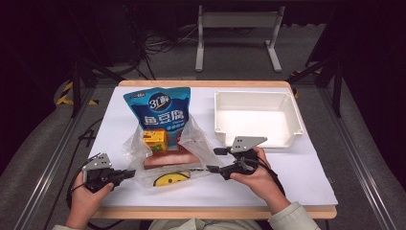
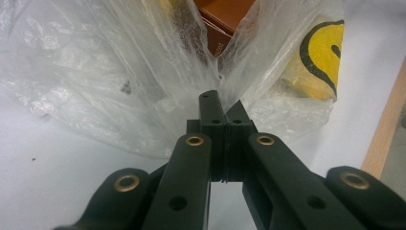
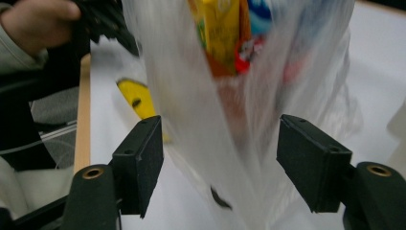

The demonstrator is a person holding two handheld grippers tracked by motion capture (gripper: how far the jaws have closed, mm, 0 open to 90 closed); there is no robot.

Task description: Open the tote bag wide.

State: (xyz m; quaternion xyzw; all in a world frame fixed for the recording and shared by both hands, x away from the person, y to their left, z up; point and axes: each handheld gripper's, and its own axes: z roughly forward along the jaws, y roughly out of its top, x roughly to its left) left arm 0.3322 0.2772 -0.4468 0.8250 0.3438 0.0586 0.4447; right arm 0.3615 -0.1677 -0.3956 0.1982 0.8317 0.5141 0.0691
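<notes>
at table front, left gripper (image 2: 224, 112) pinches plastic bag (image 2: 143, 72)

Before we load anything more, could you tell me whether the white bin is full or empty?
Empty: the bin shows only its bare white floor in the high view.

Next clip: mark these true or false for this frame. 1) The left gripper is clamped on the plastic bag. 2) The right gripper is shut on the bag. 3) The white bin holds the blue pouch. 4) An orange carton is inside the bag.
1) True: the left gripper has its jaws closed on the clear plastic bag.
2) False: the right gripper stands open, with bag film between its jaws but the pads apart from it.
3) False: the white bin looks empty; the blue pouch stands behind the bag.
4) True: the orange carton sits inside the bag.
</notes>
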